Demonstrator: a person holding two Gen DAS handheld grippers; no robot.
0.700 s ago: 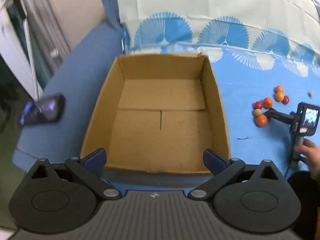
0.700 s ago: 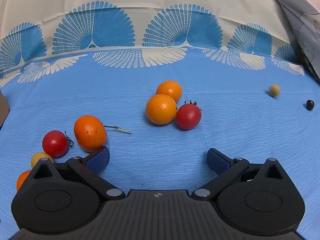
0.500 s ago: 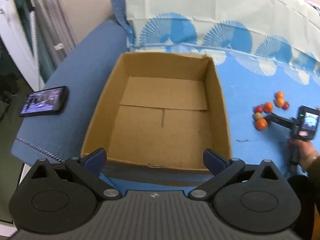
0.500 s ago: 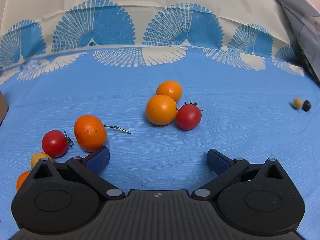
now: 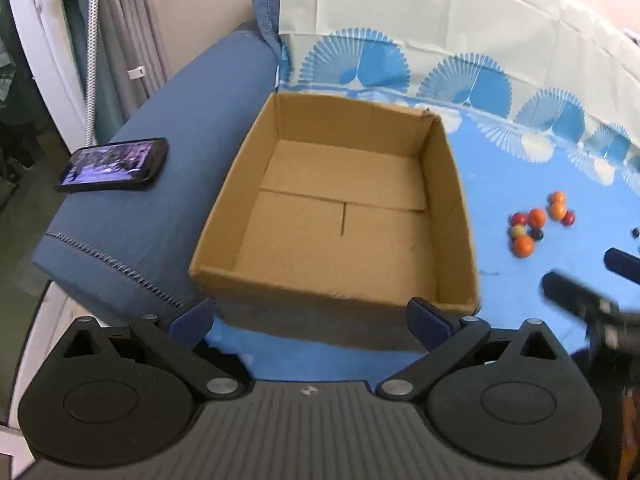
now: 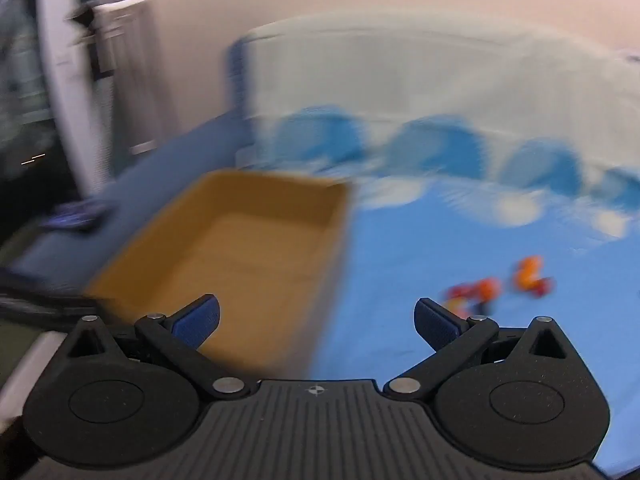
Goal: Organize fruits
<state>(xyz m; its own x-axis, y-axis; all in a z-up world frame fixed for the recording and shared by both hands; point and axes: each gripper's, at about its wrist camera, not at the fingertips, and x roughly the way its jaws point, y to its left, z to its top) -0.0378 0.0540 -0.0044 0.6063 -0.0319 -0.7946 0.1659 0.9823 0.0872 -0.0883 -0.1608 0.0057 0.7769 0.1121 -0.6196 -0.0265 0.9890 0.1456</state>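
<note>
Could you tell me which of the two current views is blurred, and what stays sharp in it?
Right wrist view: heavy motion blur smears the box and fruits; only the right tongs stay sharp. Left wrist view: mostly crisp, fisheye bending, blur at the right edge.

Black phone (image 5: 113,165) screen-up on blue sofa arm (image 5: 168,168), fan-patterned blue cloth (image 5: 520,168), white door frame (image 5: 36,52)

Small orange and red fruits (image 5: 538,224) cluster on blue cloth right of the seemingly empty cardboard box (image 5: 338,216).
</note>
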